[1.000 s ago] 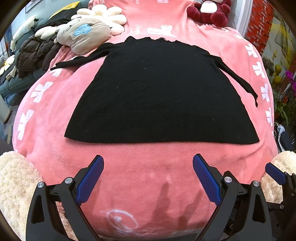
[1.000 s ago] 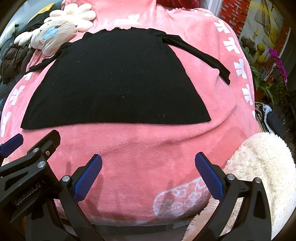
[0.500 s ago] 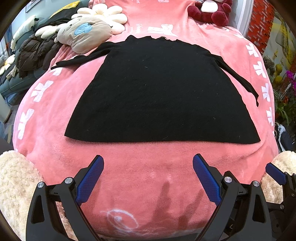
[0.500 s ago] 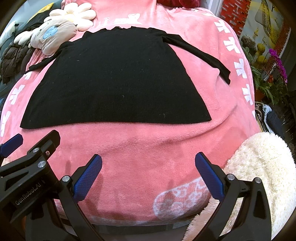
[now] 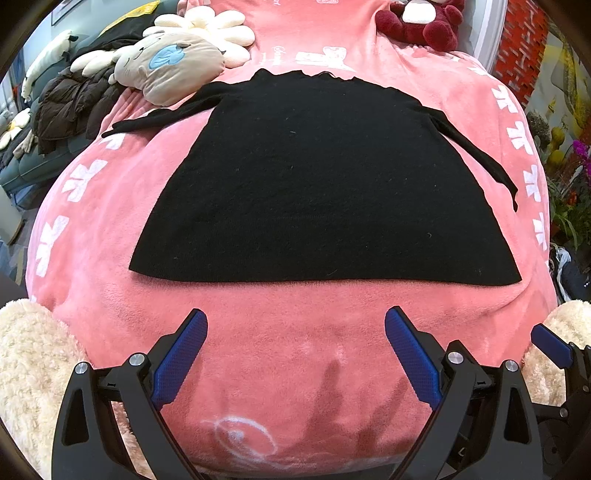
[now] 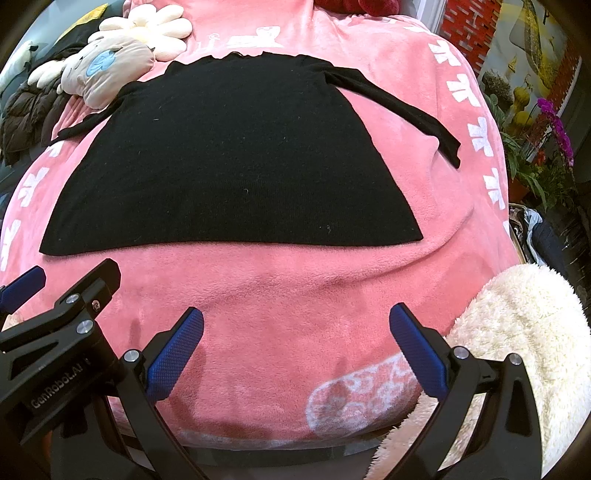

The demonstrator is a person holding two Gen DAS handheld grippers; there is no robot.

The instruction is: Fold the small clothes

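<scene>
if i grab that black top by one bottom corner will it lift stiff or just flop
The black top is thin knit lying flat, so it will probably drape and sag. Its long thin sleeves would likely trail. On the fuzzy pink blanket it may cling rather than slide.

Bright even light, sharp focus, soft shadows, strong fisheye edge distortion

You have one black garment [image 5: 321,188] spread flat on one pink blanket [image 5: 295,332]. Near its far edge sit three plush toys: a grey one [image 5: 173,70], a flower-shaped cushion [image 5: 218,29], and a dark red one [image 5: 421,22].
</scene>
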